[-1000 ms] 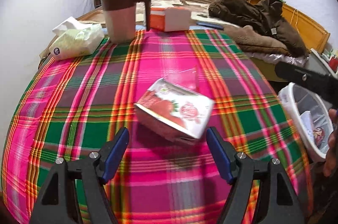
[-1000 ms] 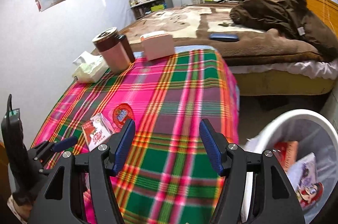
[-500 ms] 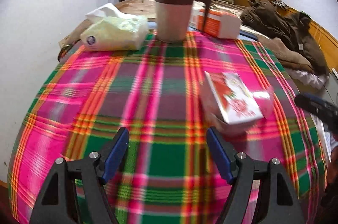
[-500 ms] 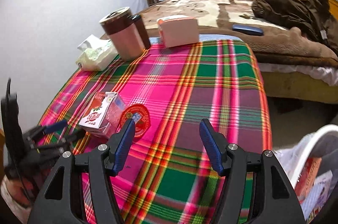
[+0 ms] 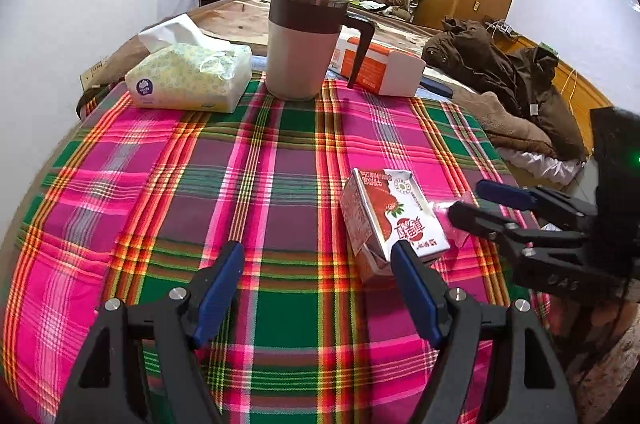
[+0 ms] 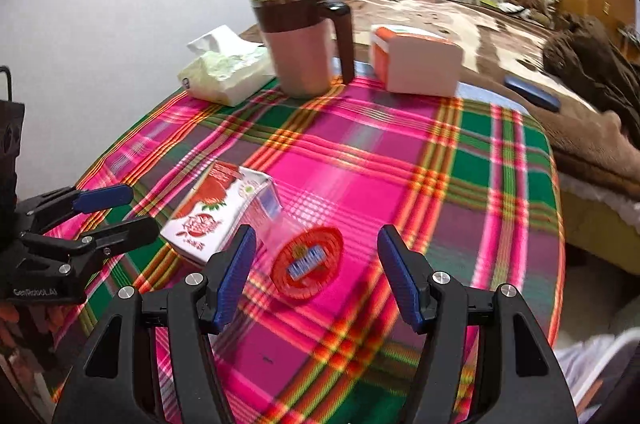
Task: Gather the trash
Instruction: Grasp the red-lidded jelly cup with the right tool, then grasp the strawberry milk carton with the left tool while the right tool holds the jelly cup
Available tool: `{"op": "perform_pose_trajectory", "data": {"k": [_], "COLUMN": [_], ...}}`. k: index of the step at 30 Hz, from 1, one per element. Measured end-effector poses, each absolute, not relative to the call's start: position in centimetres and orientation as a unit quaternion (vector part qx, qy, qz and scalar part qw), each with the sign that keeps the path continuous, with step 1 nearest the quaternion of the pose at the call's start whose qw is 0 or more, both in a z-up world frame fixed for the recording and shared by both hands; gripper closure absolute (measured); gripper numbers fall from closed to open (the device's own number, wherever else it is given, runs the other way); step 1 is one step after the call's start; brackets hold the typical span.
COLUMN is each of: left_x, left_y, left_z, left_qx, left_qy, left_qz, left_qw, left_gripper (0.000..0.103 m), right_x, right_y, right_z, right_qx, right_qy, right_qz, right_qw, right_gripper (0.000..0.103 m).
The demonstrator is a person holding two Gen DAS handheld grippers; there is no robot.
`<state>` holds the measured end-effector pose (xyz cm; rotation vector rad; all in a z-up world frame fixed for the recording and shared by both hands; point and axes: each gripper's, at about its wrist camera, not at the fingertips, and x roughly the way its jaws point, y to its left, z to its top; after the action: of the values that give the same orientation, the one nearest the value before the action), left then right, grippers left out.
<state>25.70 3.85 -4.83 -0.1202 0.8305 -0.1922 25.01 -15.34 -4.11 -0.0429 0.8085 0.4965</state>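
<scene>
A strawberry milk carton [image 5: 394,220] lies on its side on the plaid tablecloth [image 5: 248,183]. It sits just beyond the right finger of my open left gripper [image 5: 318,256], which holds nothing. In the right wrist view the carton [image 6: 224,207] lies left of a round red wrapper [image 6: 308,264]. That wrapper lies on the cloth between and just beyond the fingers of my open right gripper [image 6: 318,240]; the pads are clear of it. The left wrist view shows the wrapper as a pink film [image 5: 450,220] beside the carton, with the right gripper [image 5: 480,201] close to it.
At the table's far end stand a brown-and-pink lidded mug [image 5: 304,39], a tissue pack [image 5: 188,79] and an orange-and-white box [image 5: 380,67]. A bed with a brown coat [image 5: 500,63] lies beyond. The white bin's rim [image 6: 600,356] shows at lower right.
The left gripper shifted left, so the carton now sits off its right finger instead of between the fingers. The right gripper swung from the bin over the table to the red wrapper.
</scene>
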Motion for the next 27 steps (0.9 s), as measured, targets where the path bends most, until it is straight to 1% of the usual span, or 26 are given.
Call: {"op": "perform_pose_trajectory", "data": {"k": [4, 9, 10, 11, 19, 27], "left_x": [25.8, 26.3, 26.4, 26.5, 27.4, 28.7], "left_y": [3.7, 2.9, 2.7, 2.4, -0.1, -2.9], "left_z": [-4.7, -4.6, -4.7, -4.7, -5.0, -6.6], "left_qx": [-0.061, -0.074, -0.076, -0.081, -0.065, -0.014], "left_qy": [0.401, 0.406, 0.406, 0.409, 0.417, 0.433], "left_qz": [-0.099, -0.122, -0.127, -0.135, -0.141, -0.117], "left_qw": [0.908, 0.903, 0.902, 0.899, 0.896, 0.894], "left_gripper": [0.026, 0.026, 0.026, 0.026, 0.026, 0.026], "right_x": [26.2, 26.8, 26.8, 26.8, 26.4, 26.2], "right_y": [-14.8, -16.0, -16.2, -16.4, -17.3, -19.2], "right_z": [-4.9, -5.4, -5.4, -5.5, -5.3, -5.2], "right_qx": [-0.037, 0.007, 0.011, 0.013, -0.008, 0.019], "right_qy": [0.405, 0.416, 0.417, 0.417, 0.413, 0.41], "right_qz": [0.228, 0.216, 0.211, 0.209, 0.176, 0.135], "right_qw": [0.885, 0.883, 0.884, 0.884, 0.893, 0.902], "right_gripper": [0.038, 0.039, 0.043, 0.058, 0.059, 0.059]}}
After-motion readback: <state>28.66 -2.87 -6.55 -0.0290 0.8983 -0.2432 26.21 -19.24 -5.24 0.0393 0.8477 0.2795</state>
